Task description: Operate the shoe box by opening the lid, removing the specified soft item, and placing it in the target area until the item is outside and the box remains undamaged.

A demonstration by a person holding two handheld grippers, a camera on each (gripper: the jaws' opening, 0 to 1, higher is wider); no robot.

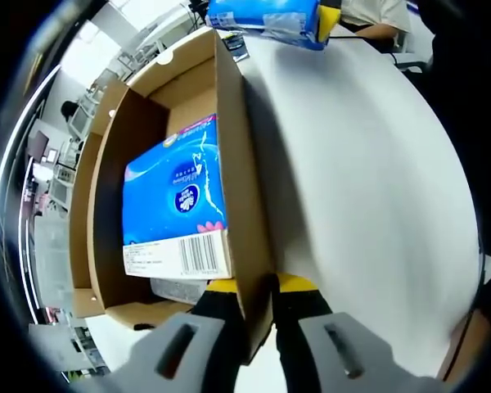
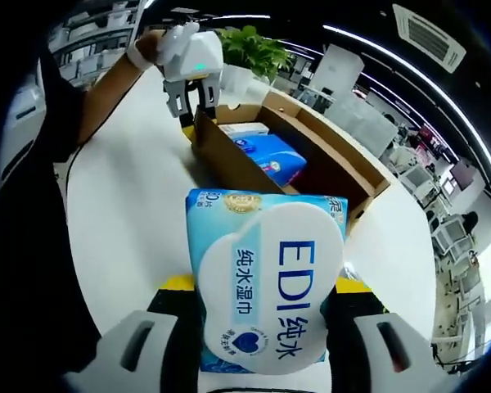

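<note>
Shoe box (image 1: 229, 123) on white table (image 1: 368, 180), open-plan office behind.

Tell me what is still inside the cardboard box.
Inside the cardboard box lies a blue tissue pack, with a paler packet partly hidden beneath it. Whatever else lies underneath is covered.

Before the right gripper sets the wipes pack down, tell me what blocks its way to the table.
Nothing visible does. The right gripper holds the wipes pack outside the shoe box, with bare white table beside it. The left gripper clamps the box's far wall.
</note>
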